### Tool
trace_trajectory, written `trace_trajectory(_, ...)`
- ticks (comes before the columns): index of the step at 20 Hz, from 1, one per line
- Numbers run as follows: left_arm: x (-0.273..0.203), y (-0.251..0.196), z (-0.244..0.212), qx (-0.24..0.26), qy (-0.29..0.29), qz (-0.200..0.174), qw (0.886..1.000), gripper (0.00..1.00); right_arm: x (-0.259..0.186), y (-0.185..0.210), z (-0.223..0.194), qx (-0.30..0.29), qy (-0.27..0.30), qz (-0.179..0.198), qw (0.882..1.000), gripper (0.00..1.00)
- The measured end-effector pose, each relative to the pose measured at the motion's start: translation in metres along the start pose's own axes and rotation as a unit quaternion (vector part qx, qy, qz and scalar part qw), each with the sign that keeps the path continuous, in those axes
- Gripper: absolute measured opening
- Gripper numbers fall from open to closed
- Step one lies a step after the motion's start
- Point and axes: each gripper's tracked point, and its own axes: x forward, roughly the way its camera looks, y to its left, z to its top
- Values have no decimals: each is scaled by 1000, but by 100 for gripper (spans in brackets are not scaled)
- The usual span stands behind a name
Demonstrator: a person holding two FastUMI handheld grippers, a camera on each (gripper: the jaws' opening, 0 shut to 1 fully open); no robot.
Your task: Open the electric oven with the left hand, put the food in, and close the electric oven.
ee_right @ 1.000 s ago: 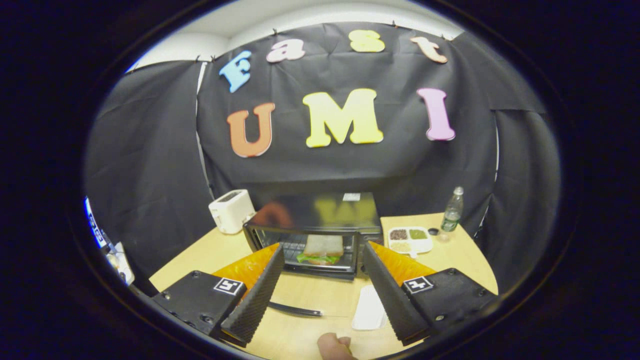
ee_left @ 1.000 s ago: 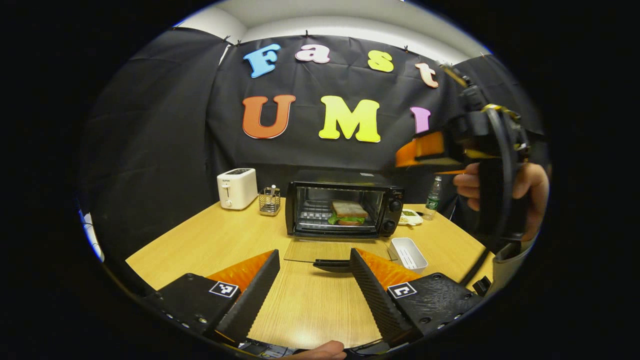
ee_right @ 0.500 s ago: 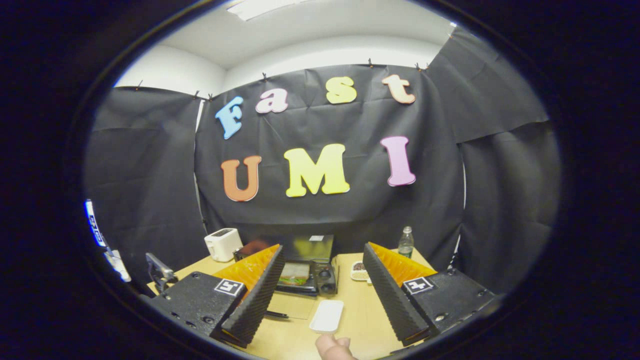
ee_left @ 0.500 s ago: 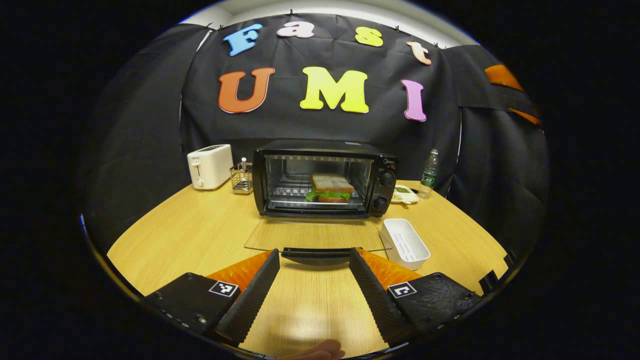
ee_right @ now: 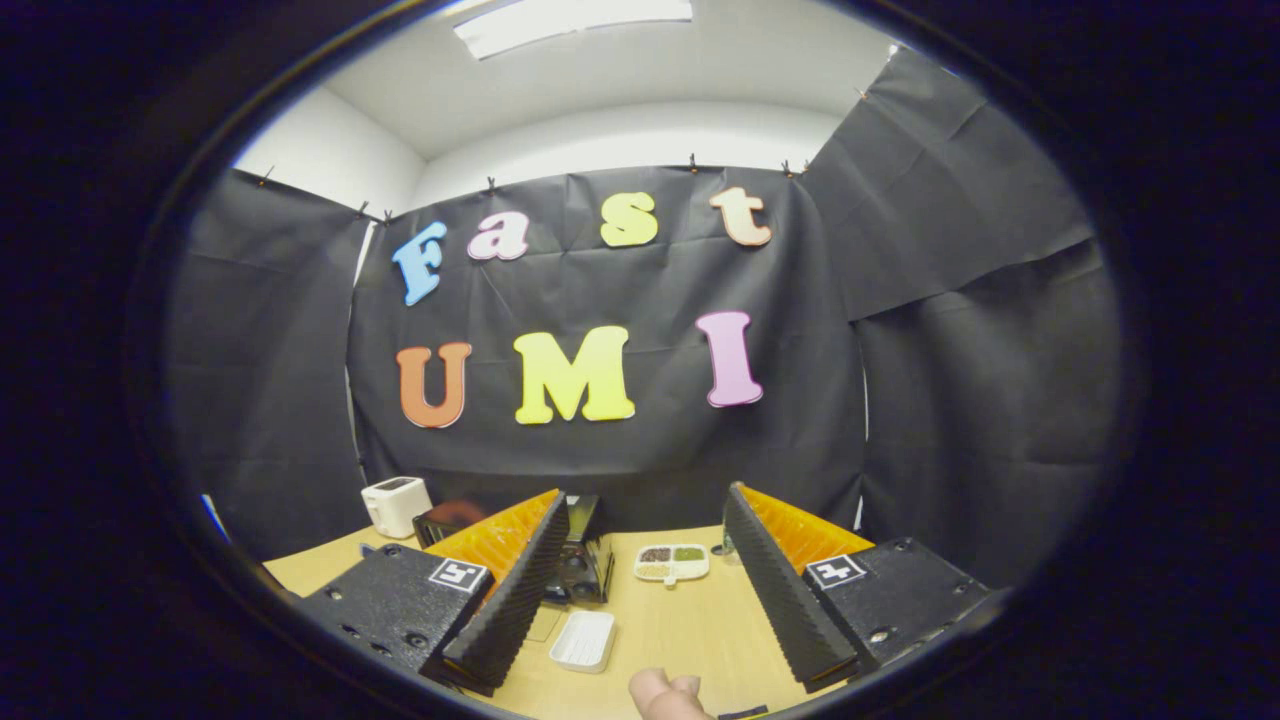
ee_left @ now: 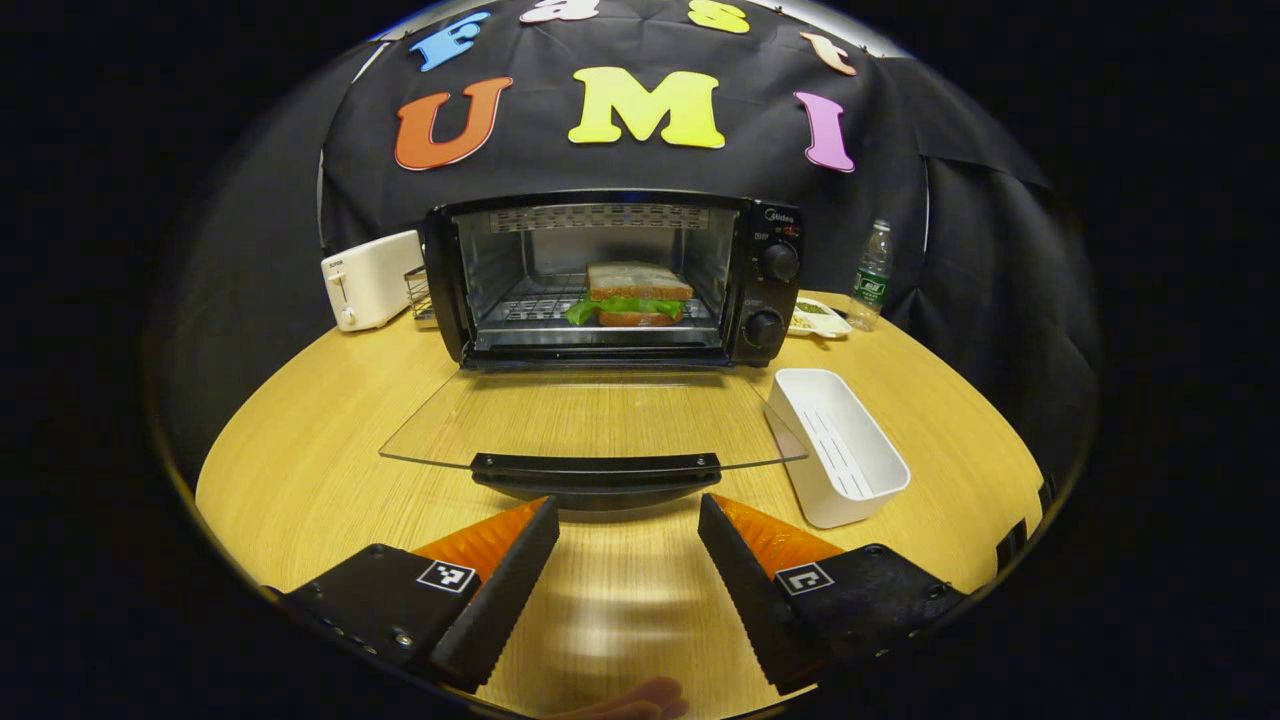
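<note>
Sandwich in, door left to shut.
You held the left hand-held gripper (ee_left: 628, 520) wide and empty before the door handle (ee_left: 596, 466), ready to lift; the sandwich (ee_left: 632, 294) sat on the oven (ee_left: 765, 290) rack.

- A wooden table (ee_left: 330, 450) spans the lower half of the left gripper view.
- The electric oven (ee_left: 612, 275) stands at upper centre, door folded down.
- 1 white toaster (ee_left: 368, 279) and a wire rack (ee_left: 418, 297) sit left of it.
- 1 white tray (ee_left: 838, 445) lies at centre right.
- 1 bottle (ee_left: 873, 274) and a snack dish (ee_left: 818, 318) sit at upper right.
</note>
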Motion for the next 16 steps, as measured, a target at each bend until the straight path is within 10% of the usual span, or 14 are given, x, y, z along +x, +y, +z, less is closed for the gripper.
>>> trace_trajectory(16,15,3,8,-11,16,1,1000,92,7,-12,-4,4,-7,2,1000,96)
